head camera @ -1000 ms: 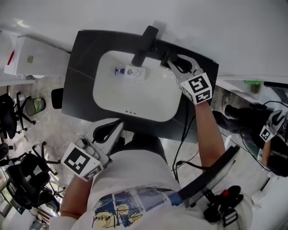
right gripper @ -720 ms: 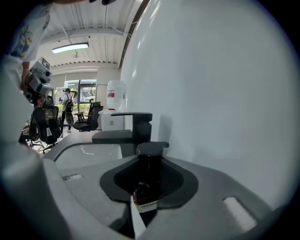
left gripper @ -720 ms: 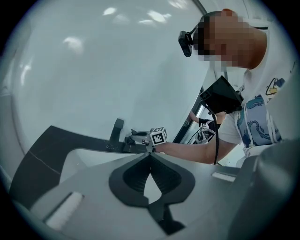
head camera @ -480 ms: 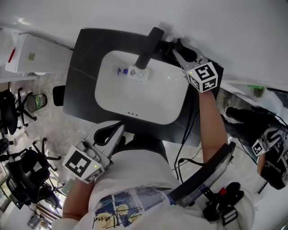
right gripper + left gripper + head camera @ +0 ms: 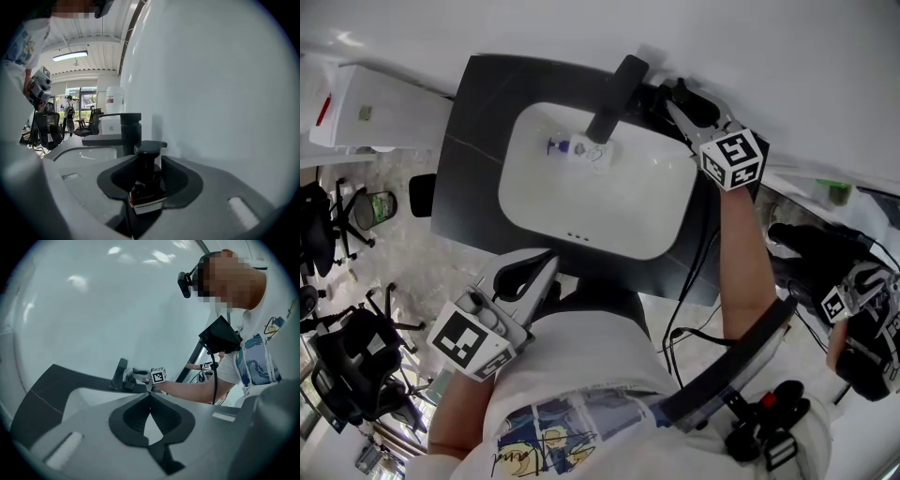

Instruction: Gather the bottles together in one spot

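A small clear bottle (image 5: 581, 150) with a blue cap lies on its side in the white basin (image 5: 609, 220), just under the black faucet (image 5: 614, 92). My right gripper (image 5: 672, 97) reaches over the back right of the black counter (image 5: 467, 192), beside the faucet and close to the wall. A dark bottle (image 5: 146, 187) with a flat black cap and a white-and-red label stands upright between the jaws of that right gripper (image 5: 146, 161), which are opening. My left gripper (image 5: 534, 272) hangs in front of the counter by my body. In its own view the left gripper (image 5: 150, 394) is shut and empty.
A white wall rises right behind the counter. A white box (image 5: 375, 117) sits at the far left, with office chairs (image 5: 337, 225) on the floor beneath it. Another person's marker cube (image 5: 836, 302) shows at the right edge. A water jug (image 5: 115, 101) stands beyond the faucet (image 5: 125, 129).
My right gripper has moved up and right along the back of the counter, closer to the wall behind the faucet. The left gripper has hardly moved.
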Motion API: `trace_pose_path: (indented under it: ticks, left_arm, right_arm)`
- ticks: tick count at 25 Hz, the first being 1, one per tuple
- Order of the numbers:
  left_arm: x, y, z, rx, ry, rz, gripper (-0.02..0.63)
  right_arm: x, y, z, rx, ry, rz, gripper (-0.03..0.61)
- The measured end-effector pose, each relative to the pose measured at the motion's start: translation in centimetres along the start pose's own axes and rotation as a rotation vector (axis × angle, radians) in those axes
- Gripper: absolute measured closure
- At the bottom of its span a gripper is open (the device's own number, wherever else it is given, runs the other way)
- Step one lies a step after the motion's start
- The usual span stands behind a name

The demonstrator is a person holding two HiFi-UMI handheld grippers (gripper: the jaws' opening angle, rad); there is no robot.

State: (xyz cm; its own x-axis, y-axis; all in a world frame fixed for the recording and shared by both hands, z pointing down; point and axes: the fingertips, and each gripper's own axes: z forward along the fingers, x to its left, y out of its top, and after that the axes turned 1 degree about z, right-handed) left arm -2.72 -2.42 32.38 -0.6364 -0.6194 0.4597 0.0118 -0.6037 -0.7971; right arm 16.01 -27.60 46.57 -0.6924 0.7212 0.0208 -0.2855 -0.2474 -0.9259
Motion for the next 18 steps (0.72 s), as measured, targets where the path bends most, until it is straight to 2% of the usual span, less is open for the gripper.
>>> trace_pose_path:
  ticks: [3,6,12,18]
  left_arm:
    - [0.0,-0.1,-0.1,0.002,-0.006,-0.001,0.612]
    - [-0.2,-0.2,-0.4,0.000,-0.010,-0.002,0.612]
    - [-0.5,-0.4,-1.6,-0.013,-0.022,-0.003,0.612]
    - [-0.4,-1.0,-2.7,-0.026,-0.025,-0.014,0.612]
  right_arm:
    - [-0.1,-0.1,-0.1,0.001,-0.021,0.012,0.420]
    - [0.2,-0.3,-0.3,0.011,-0.027,0.025,0.357]
    - [1.9,-1.4,-2.6,0.045,-0.103,0.045,0.342]
    - [6.6,-3.7,-3.7,0.125,-0.106,0.033,0.347]
